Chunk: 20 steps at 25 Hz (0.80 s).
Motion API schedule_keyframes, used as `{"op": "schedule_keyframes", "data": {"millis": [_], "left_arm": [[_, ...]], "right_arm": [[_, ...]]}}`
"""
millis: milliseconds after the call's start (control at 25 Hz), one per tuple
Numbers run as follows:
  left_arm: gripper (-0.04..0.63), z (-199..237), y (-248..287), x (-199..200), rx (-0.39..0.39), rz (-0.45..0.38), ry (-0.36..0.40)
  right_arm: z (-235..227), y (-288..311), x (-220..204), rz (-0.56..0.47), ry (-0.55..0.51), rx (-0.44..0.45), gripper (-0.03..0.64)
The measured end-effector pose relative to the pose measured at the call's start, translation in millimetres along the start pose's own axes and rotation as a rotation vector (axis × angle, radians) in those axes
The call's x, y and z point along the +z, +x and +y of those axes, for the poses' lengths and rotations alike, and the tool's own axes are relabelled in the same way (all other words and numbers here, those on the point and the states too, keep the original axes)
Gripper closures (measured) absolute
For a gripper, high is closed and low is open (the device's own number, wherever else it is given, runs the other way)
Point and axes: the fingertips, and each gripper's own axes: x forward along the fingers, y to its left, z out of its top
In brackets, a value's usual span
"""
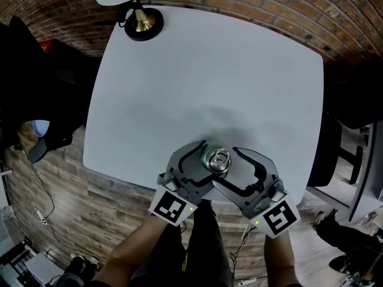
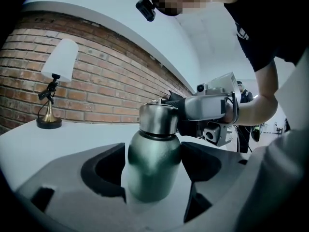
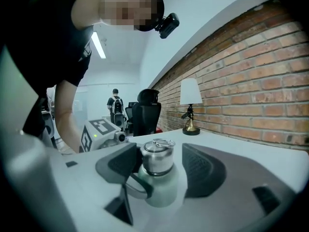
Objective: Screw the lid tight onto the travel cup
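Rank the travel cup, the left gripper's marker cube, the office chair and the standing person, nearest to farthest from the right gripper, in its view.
1. travel cup, between the fingers.
2. marker cube, just beyond, at left.
3. office chair, farther back, centre-left.
4. standing person, far back in the room.

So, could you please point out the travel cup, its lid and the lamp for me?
travel cup (image 2: 153,166), left gripper view, on its green body.
lid (image 3: 157,159), right gripper view, on its steel side.
lamp (image 1: 143,24), head view, on its base.
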Motion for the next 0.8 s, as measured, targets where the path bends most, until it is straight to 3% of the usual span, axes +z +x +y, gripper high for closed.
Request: {"op": "schedule_keyframes", "data": {"millis": [200,480,800], "left_arm": [[0.250,-1,1,-4,0.004,0.013,0.011],[0.252,0,1,-4,-0.003,0.010,0.016],[0.252,1,2,-6,-0.010,0.014,0.031]], "right_arm": [[-1,11,-9,0.019,0.037,0.035,0.341],[0,15,-3,-0.035,0.055,0.019,0.374],[-4,16,0,-0.080,0.056,-0.214,0.376]]}}
